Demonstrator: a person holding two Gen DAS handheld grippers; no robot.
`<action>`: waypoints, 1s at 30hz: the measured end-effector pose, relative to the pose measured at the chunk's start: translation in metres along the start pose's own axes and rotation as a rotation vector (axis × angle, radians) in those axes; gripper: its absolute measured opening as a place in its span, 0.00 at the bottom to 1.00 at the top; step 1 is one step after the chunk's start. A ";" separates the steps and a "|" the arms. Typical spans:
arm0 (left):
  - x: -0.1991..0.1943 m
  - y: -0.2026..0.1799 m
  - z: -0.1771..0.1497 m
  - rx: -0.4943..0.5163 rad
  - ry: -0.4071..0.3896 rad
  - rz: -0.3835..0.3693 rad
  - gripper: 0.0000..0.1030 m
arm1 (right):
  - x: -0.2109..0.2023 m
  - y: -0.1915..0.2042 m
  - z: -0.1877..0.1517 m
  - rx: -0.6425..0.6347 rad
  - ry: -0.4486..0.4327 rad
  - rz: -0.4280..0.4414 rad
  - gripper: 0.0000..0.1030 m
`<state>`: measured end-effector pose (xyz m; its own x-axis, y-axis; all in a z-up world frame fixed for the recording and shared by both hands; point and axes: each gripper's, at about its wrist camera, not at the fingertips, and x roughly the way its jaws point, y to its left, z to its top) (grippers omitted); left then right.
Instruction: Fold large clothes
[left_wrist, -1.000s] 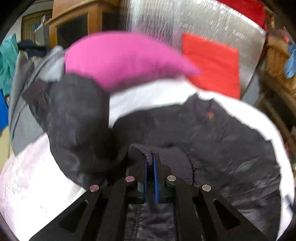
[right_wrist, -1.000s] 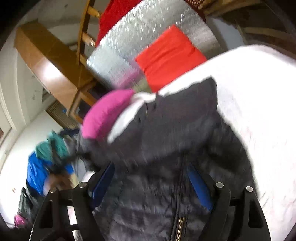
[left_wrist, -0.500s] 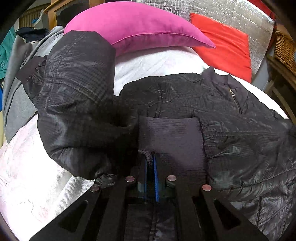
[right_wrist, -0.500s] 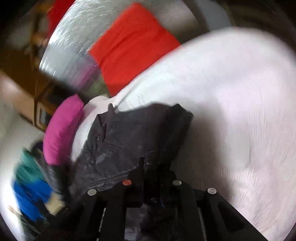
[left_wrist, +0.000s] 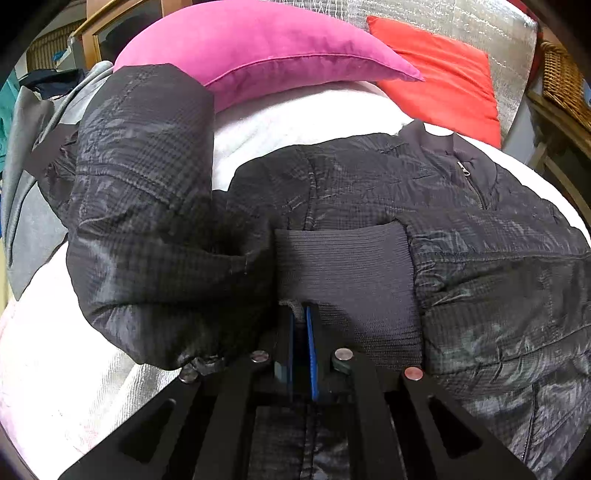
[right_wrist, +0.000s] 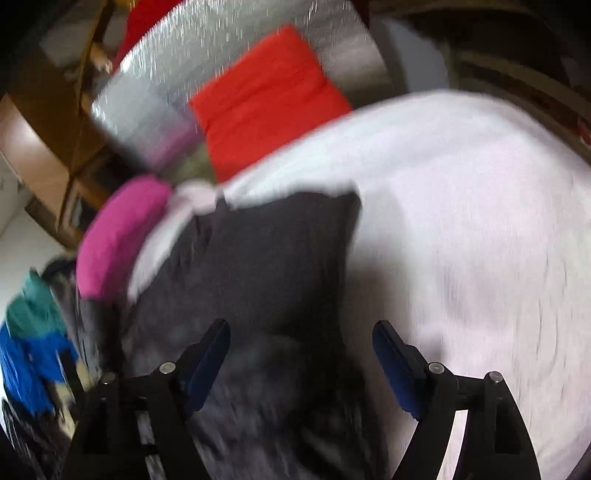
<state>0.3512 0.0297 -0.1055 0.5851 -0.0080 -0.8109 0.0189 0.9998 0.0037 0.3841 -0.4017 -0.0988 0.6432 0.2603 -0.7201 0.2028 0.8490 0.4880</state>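
Note:
A black quilted jacket (left_wrist: 369, 184) lies front up on the white bed cover (left_wrist: 295, 118), zip and collar at the far right. Its left sleeve (left_wrist: 147, 206) is bent over toward the body. My left gripper (left_wrist: 301, 314) is shut on the edge of the ribbed cuff (left_wrist: 343, 266), which lies across the jacket's front. The right wrist view is blurred: my right gripper (right_wrist: 301, 332) has its jaws opening wide above the jacket (right_wrist: 258, 258). The fabric lies below and between the blue pads (right_wrist: 207, 354), which do not press on it.
A magenta pillow (left_wrist: 258, 48) and a red cushion (left_wrist: 436, 74) lean on a silver padded headboard (left_wrist: 424, 18). Grey clothes (left_wrist: 26, 184) hang at the bed's left side, with blue and teal garments (right_wrist: 29, 350) beyond. A wicker basket (left_wrist: 561, 85) stands at the right.
The left gripper has sunk with the cuff, which now lies flat on the jacket. The right gripper went from open to shut at the jacket's edge and stands open again, swung sideways.

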 end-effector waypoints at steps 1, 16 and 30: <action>0.000 -0.001 0.000 0.005 0.001 0.003 0.07 | 0.008 0.002 -0.009 -0.038 0.039 0.000 0.53; -0.040 -0.002 0.006 0.029 -0.088 0.083 0.55 | -0.059 0.034 -0.028 -0.091 -0.166 -0.154 0.70; 0.005 -0.051 -0.005 0.077 0.021 -0.002 0.76 | 0.026 0.075 -0.041 -0.206 -0.059 -0.065 0.77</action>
<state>0.3491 -0.0216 -0.1127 0.5679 -0.0091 -0.8230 0.0827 0.9955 0.0461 0.3864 -0.3124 -0.1011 0.6767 0.1796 -0.7141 0.0943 0.9407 0.3260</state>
